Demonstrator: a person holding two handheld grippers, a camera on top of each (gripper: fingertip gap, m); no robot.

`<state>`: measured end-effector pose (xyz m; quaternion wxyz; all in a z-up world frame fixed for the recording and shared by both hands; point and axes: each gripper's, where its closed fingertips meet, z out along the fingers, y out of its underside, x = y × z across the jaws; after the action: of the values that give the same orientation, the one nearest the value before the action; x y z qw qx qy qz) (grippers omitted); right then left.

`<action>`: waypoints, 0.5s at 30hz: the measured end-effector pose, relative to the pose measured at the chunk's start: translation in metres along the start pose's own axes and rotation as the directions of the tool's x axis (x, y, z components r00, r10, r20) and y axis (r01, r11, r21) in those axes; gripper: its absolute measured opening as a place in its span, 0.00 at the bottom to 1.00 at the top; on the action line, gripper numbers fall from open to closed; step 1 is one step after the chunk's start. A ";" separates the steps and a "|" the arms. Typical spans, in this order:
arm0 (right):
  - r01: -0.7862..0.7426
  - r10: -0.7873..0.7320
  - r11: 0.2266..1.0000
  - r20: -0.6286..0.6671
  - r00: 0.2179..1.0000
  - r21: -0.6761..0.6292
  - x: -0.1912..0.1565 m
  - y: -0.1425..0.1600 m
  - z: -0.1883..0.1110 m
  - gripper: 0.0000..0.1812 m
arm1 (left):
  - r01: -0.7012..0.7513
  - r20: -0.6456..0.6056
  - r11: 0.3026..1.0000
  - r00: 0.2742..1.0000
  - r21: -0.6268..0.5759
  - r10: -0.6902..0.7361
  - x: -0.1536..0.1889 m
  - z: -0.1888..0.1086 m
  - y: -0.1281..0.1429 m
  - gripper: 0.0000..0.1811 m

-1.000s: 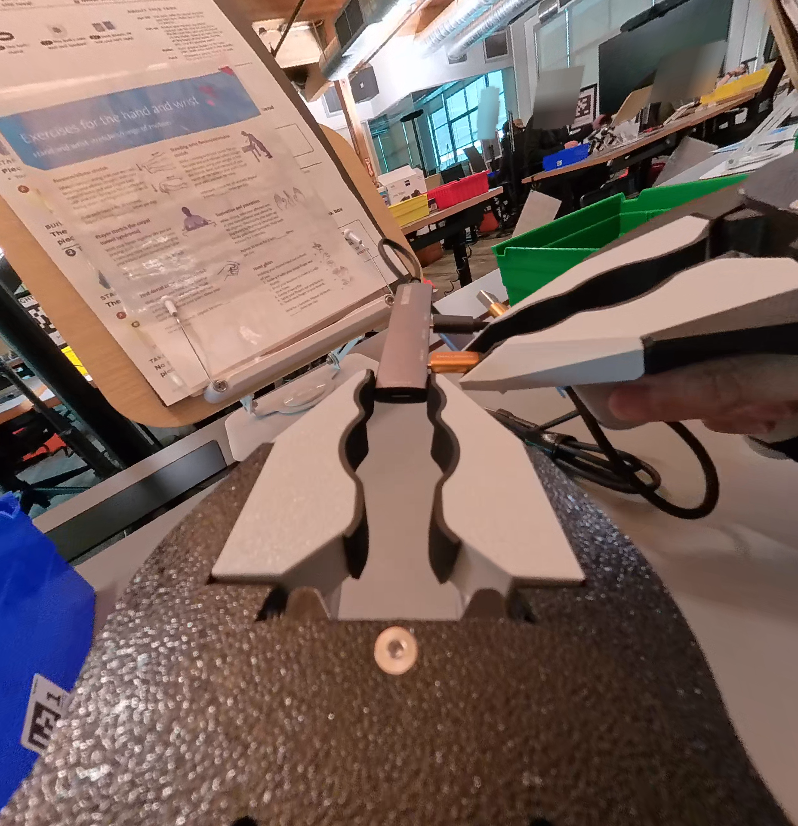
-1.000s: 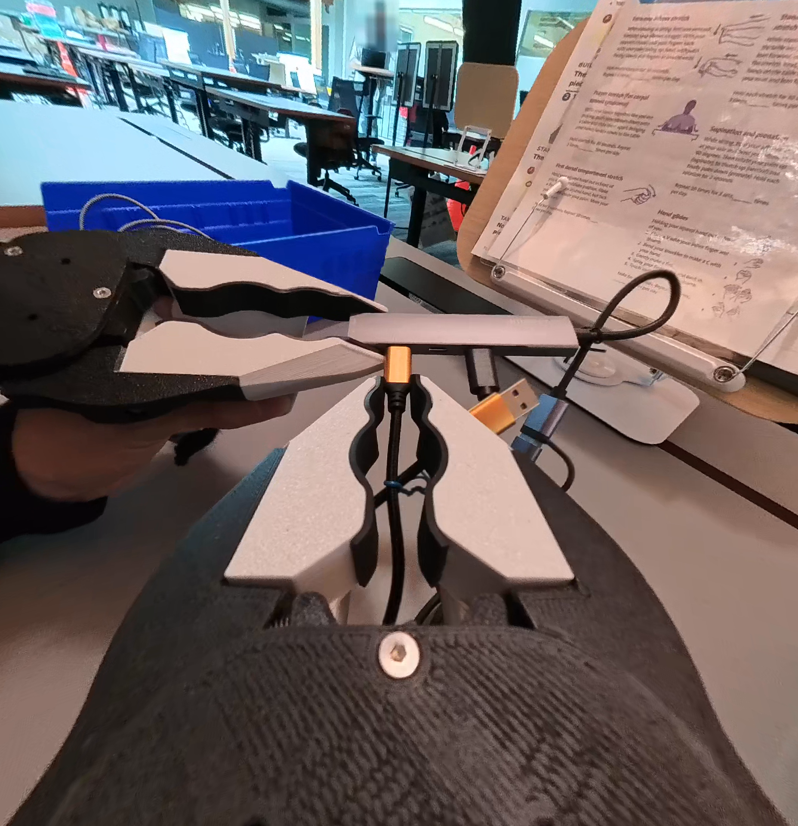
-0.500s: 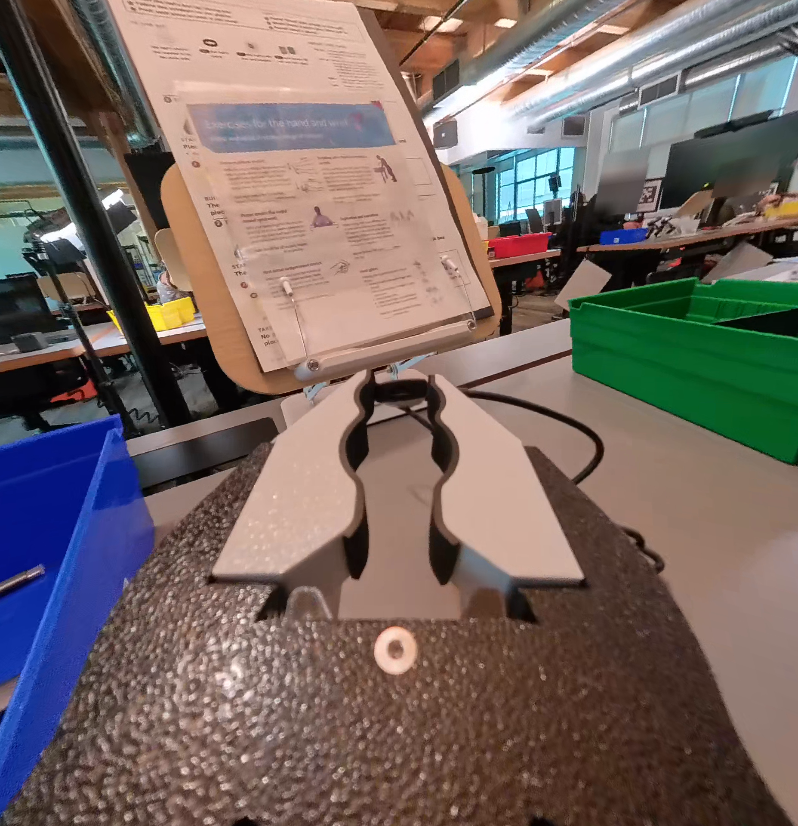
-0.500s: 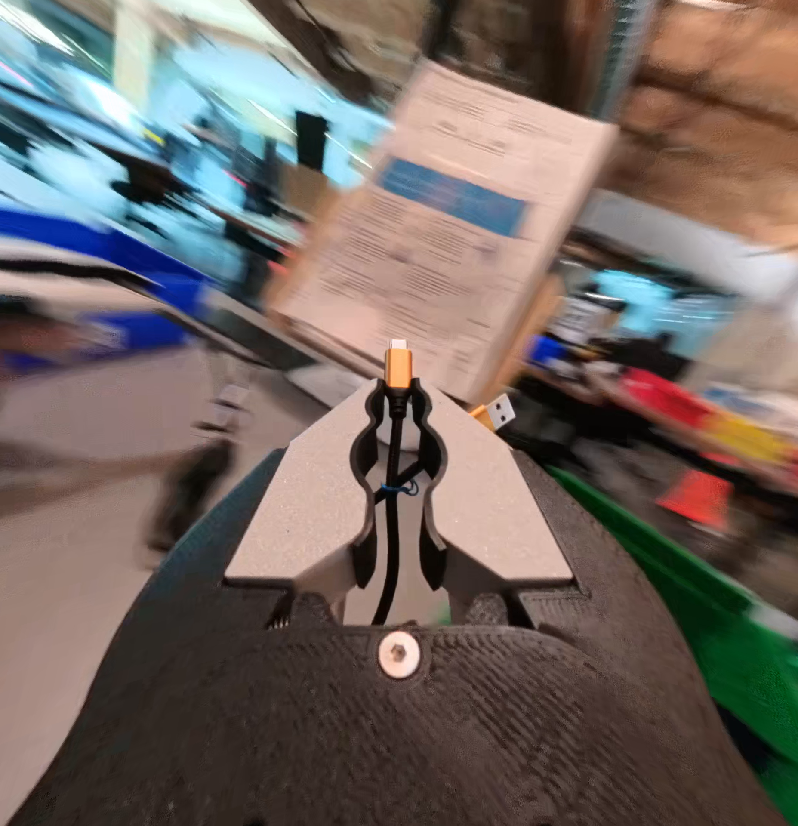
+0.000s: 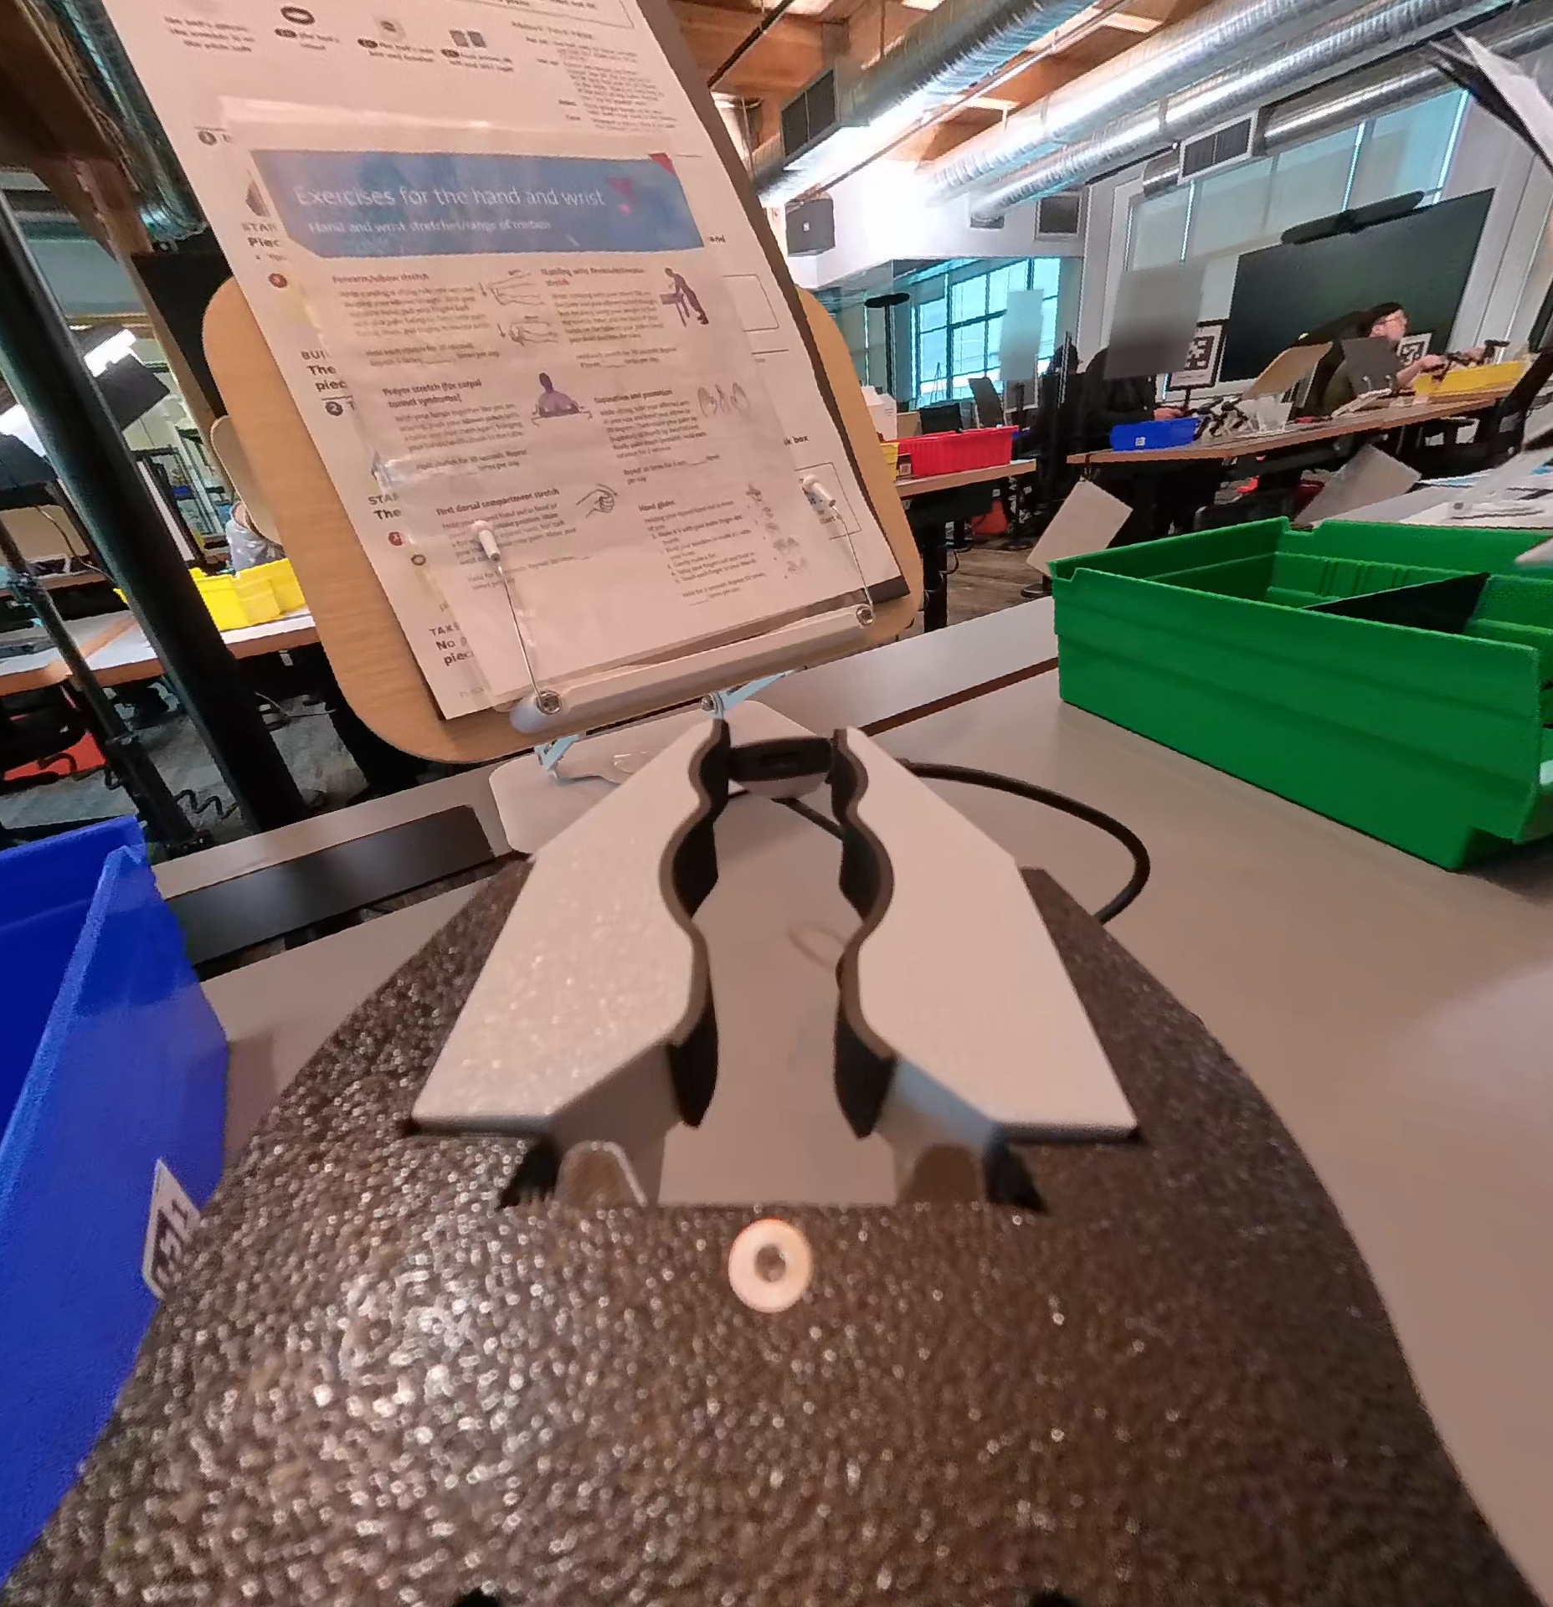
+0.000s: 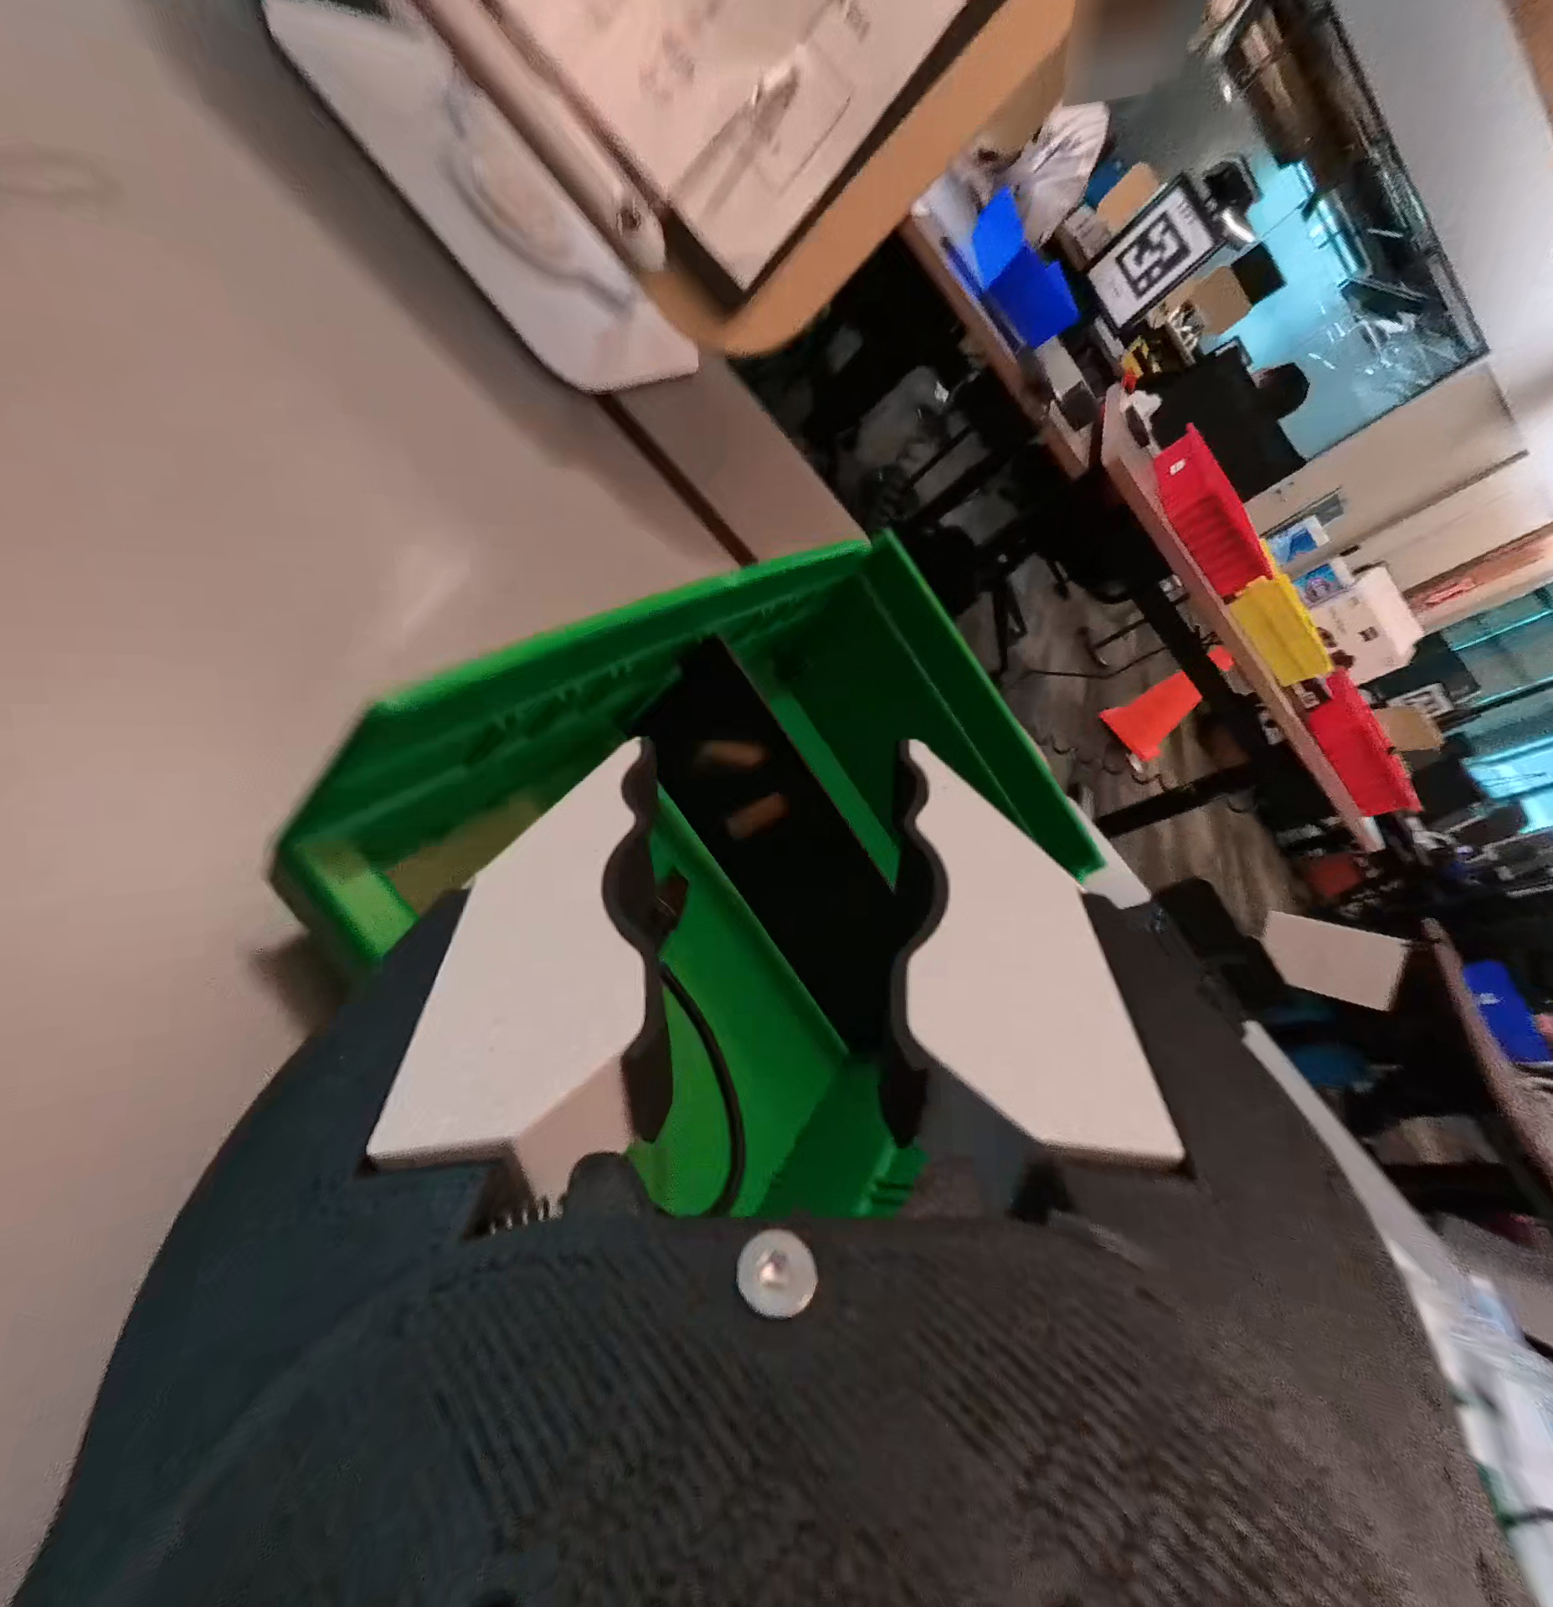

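Observation:
My left gripper is shut on a slim dark grey hub, seen end-on between the fingertips just above the grey table. The hub's black cable curls off to the right behind the fingers. My right gripper is open and empty, tilted over the green bin. In the bin's black compartment lie two orange plugs of a cable, below the gap between the fingers. A stretch of black cable shows in the green compartment beneath the fingers.
A wooden document stand with printed sheets stands right behind the hub on a white base. The green bin sits at the right, a blue bin at the left. Other desks with coloured bins lie beyond. Some 35 cm of space lies between my two pairs of fingers.
My right gripper pulled the orange-plug cable out of the hub, swung right over the green bin and opened; the cable now lies in the bin. My left gripper kept hold of the hub.

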<state>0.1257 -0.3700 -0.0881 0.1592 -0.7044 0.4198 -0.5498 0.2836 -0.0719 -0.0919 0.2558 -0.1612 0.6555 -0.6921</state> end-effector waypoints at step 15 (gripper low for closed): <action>-0.917 0.622 0.315 0.783 0.006 -0.243 -0.167 -0.146 0.067 0.44 | 0.328 -0.445 0.932 0.865 0.154 -0.231 0.036 -0.018 -0.041 0.11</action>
<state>0.2401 -0.1714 -0.1182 0.7184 -0.4582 0.5200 -0.0594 0.2386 -0.0765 -0.0574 0.0220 -0.0724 0.5819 -0.8097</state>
